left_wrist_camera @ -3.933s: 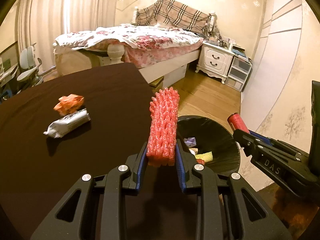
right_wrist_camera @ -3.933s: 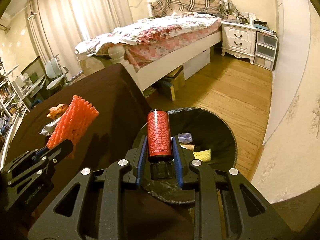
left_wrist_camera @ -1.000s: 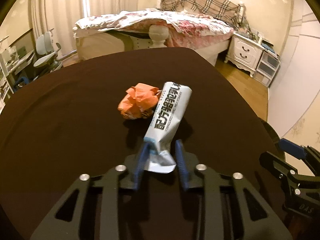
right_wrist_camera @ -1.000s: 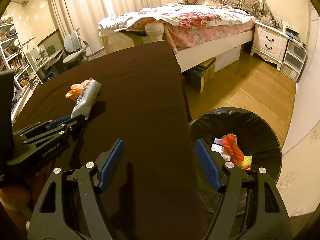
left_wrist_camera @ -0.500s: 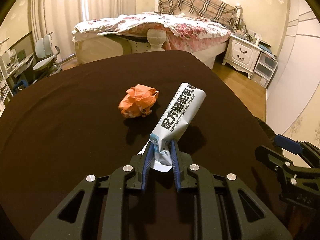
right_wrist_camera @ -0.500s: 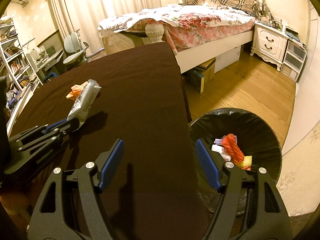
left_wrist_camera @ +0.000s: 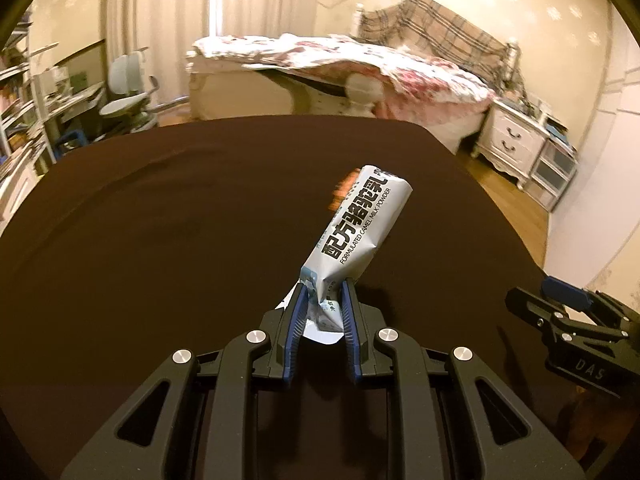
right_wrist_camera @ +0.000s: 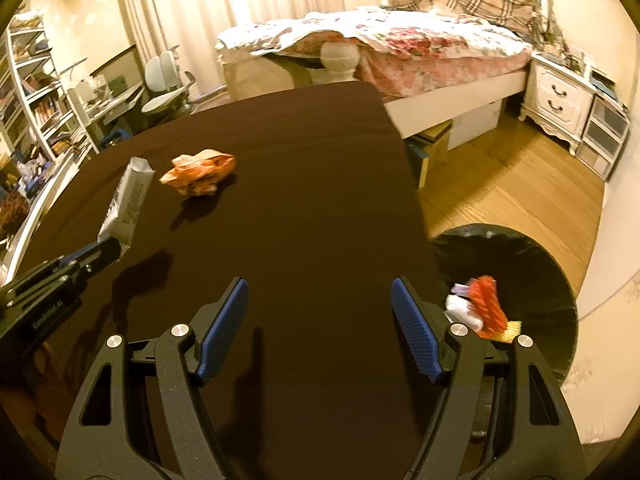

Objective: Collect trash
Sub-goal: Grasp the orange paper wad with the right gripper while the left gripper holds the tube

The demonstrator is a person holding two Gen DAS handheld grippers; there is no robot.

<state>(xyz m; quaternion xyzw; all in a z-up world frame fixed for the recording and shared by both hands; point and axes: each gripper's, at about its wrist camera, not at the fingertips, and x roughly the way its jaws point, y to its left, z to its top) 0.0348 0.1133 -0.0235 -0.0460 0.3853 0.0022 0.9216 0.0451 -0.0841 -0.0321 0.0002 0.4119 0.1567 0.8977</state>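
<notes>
Left gripper point(left_wrist_camera: 322, 296) clamped on lower end of white milk-powder sachet point(left_wrist_camera: 360, 224) — sachet lifted clear of dark table point(left_wrist_camera: 160, 220), tilted up and right. Right gripper point(right_wrist_camera: 320, 312) spread wide, empty. Crumpled orange wrapper point(right_wrist_camera: 198, 171) on table; black-lined bin point(right_wrist_camera: 532, 280) beside table edge — trash inside.

Warm dim light, fisheye warp, bg blur.

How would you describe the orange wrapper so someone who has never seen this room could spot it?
Find the dark brown table before the bed. Near its far left lies a crumpled orange wrapper, loose on the surface. Unlike the long white milk powder sachet beside it, it is balled up and ungripped.
</notes>
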